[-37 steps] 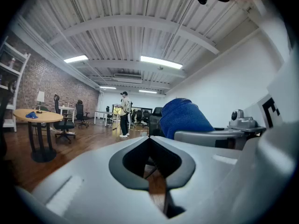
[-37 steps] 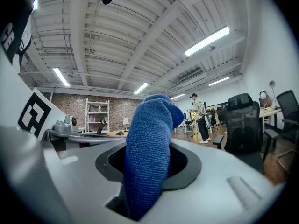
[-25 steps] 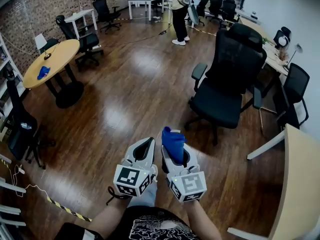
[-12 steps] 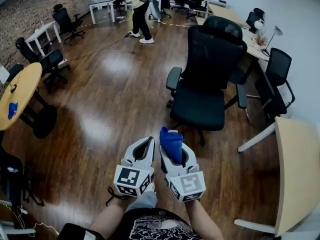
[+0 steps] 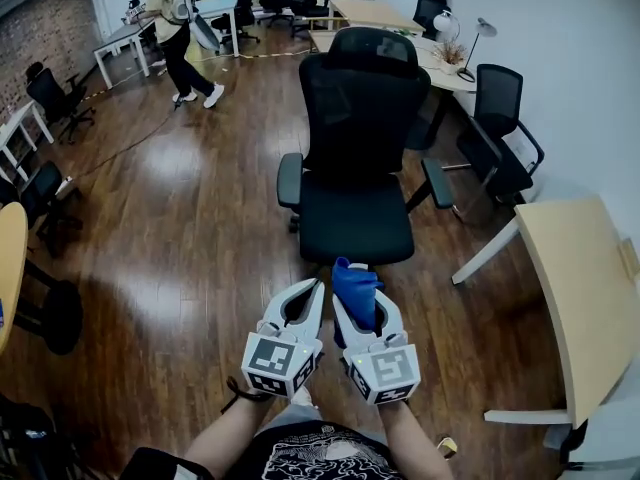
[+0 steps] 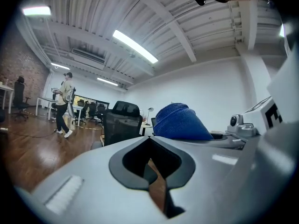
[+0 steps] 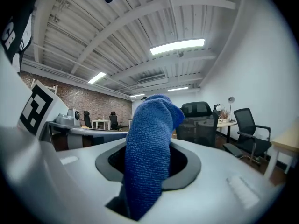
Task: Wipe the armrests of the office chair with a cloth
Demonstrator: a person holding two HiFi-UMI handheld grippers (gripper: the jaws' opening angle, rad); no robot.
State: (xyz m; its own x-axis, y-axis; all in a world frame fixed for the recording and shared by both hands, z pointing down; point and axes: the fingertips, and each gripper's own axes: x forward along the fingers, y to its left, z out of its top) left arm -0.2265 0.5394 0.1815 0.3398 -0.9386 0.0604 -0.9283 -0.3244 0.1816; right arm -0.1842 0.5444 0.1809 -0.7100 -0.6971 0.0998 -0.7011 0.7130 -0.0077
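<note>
Chair dead ahead in the head view: a black mesh-backed office chair stands on the dark wooden floor, with a padded black armrest out on each side. Down low, the left white hand-held gripper and the right white hand-held gripper sit side by side, close to the seat's front edge and clear of both armrests. A blue terry cloth sticks up out of the right one. A light wooden counter lies off to the right, and a person in dark trousers is at the far end of the room.

Over to the left gripper view: the jaws meet at their tips with nothing between them. The blue cloth bulges up just beside them, and the chair's back shows beyond.

Right gripper view now: the jaws are clamped on the blue cloth, which rises from the gap and flops over at the top. A brick wall runs behind, under strip lights.
</note>
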